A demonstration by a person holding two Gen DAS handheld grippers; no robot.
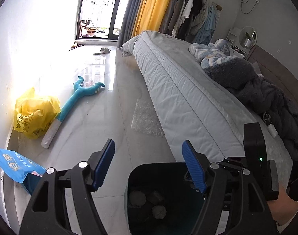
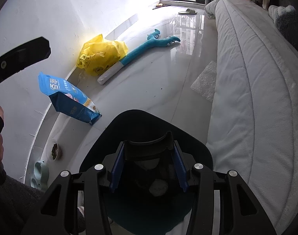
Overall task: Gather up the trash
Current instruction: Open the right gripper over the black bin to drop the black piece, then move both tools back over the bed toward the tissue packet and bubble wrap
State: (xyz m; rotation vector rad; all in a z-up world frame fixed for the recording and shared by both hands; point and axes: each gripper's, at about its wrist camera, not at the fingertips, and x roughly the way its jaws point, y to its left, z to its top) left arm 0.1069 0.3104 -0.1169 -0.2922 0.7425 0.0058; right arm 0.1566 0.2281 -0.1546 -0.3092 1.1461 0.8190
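Observation:
A black trash bin [image 1: 164, 195] stands on the floor beside the bed, with crumpled paper balls [image 1: 137, 198] inside. My left gripper [image 1: 148, 166] is open and empty, held above the bin's far rim. My right gripper [image 2: 149, 168] is shut on the bin's black handle [image 2: 149, 144], over the bin [image 2: 196, 152]; a paper ball [image 2: 158, 188] shows inside. A sheet of bubble wrap [image 1: 146, 120] lies on the floor by the bed; it also shows in the right wrist view [image 2: 205, 82]. The right gripper's body [image 1: 254, 146] shows at the left view's right side.
A yellow plastic bag [image 1: 34, 115], a blue plush toy [image 1: 78, 96] and a blue pet food bag [image 1: 13, 166] lie along the white wall. The bed [image 1: 188, 101] with blankets fills the right. Pet bowls [image 2: 54, 151] sit by the wall. A slipper [image 1: 102, 51] lies near the balcony door.

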